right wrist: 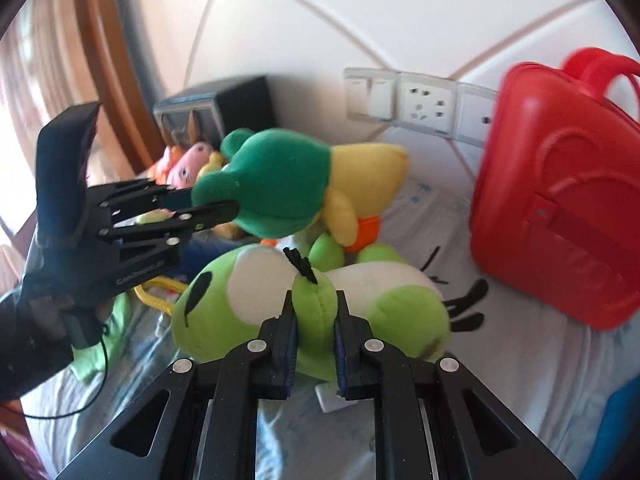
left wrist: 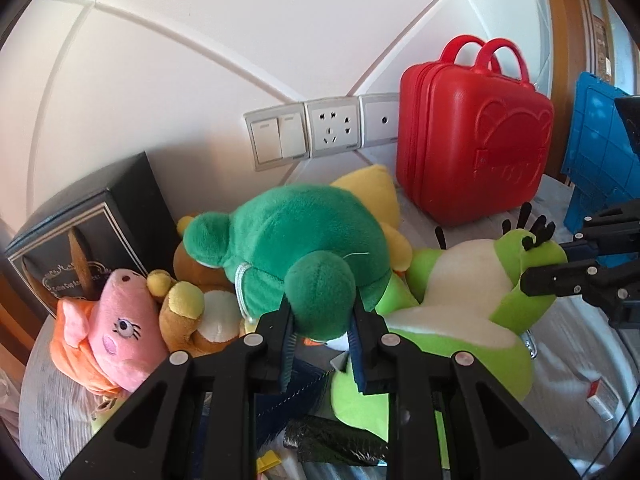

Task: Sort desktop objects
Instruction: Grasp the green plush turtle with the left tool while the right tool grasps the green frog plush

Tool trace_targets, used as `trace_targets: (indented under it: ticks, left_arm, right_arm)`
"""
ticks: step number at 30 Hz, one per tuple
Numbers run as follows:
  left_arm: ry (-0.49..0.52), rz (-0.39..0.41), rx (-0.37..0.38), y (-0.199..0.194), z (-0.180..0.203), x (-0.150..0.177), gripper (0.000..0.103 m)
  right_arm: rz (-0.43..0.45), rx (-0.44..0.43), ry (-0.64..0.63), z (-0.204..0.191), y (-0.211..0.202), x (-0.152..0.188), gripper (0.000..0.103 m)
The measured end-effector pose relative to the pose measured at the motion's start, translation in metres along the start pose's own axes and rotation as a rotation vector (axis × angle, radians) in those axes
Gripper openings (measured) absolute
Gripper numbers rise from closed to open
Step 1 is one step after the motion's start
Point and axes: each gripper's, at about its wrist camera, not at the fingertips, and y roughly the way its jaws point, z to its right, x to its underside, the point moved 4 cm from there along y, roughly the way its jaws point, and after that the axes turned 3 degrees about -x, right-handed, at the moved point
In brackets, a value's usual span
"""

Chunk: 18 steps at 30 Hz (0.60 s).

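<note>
My left gripper is shut on a limb of a dark green plush toy with a yellow part; it holds the toy over the pile. The same toy and the left gripper show in the right wrist view. My right gripper is shut on a bump of a light green and cream plush lying on the table. That plush and the right gripper show at the right of the left wrist view.
A pink pig plush and a brown bear plush lie at the left before a black box. A red case stands at the wall by the sockets. A blue crate is far right.
</note>
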Motion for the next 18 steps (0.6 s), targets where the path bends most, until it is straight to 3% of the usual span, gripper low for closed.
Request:
trace_targets:
  ticks: [10, 18]
  left_arm:
    - [0.026, 0.031, 0.026, -0.074, 0.026, 0.009, 0.022]
    - [0.037, 0.029, 0.07, -0.149, 0.054, 0.032, 0.02]
  right_arm:
    - [0.047, 0.045, 0.03, -0.021, -0.068, 0.008, 0.015]
    - [0.034, 0.089, 0.023, -0.057, -0.128, 0.038, 0.015]
